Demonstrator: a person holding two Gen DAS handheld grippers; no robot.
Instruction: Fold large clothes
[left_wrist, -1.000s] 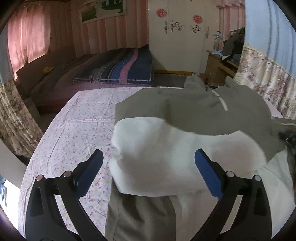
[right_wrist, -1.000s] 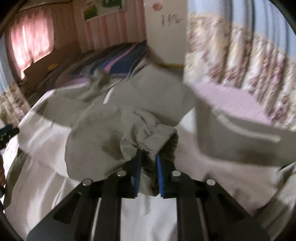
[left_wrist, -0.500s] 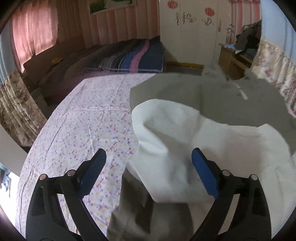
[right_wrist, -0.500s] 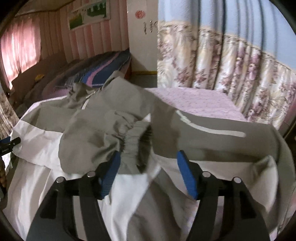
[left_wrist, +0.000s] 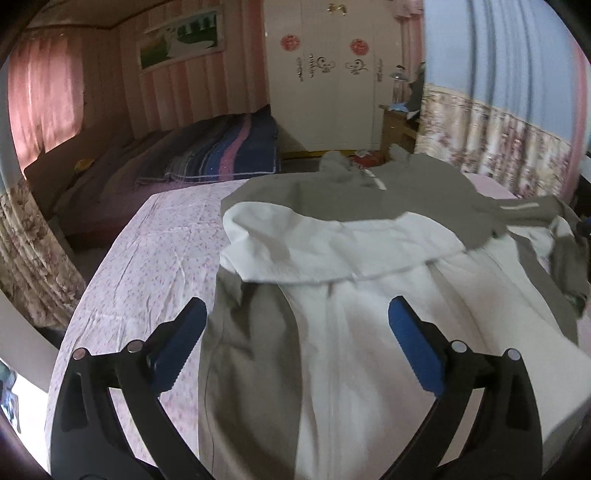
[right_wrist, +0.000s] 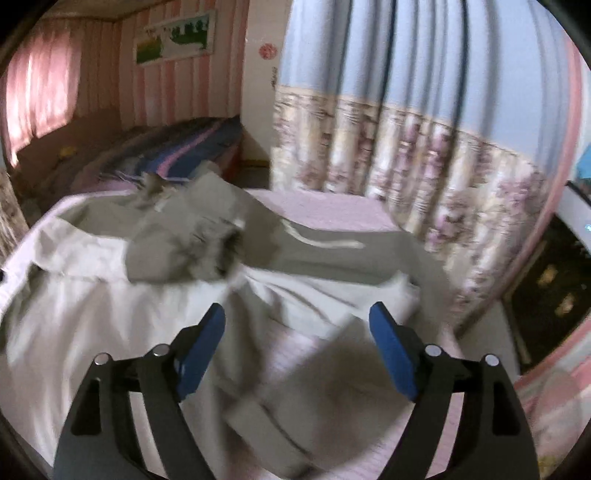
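Note:
A large grey-olive jacket (left_wrist: 351, 332) with a white lining lies spread over the bed's pink flowered sheet (left_wrist: 147, 251); its white side is folded over near the middle. My left gripper (left_wrist: 295, 306) hovers above the jacket's lower part with its blue pads wide apart, the jaws opening and nothing pressed between them. In the right wrist view the jacket (right_wrist: 110, 306) fills the bed, and its gathered sleeve cuff (right_wrist: 218, 247) rests on the body, beyond the fingers. My right gripper (right_wrist: 297, 310) is above the cloth, its jaws opening with no fabric between them.
A second bed with a striped blanket (left_wrist: 221, 155) stands behind. A white wardrobe (left_wrist: 325, 92) and a wooden bedside cabinet (left_wrist: 397, 125) are at the back. A blue and flowered curtain (right_wrist: 424, 155) hangs along the right side of the bed.
My right gripper let go of the sleeve cuff, opened and drew back; the cuff now lies on the jacket. My left gripper pulled back, so more of the jacket shows.

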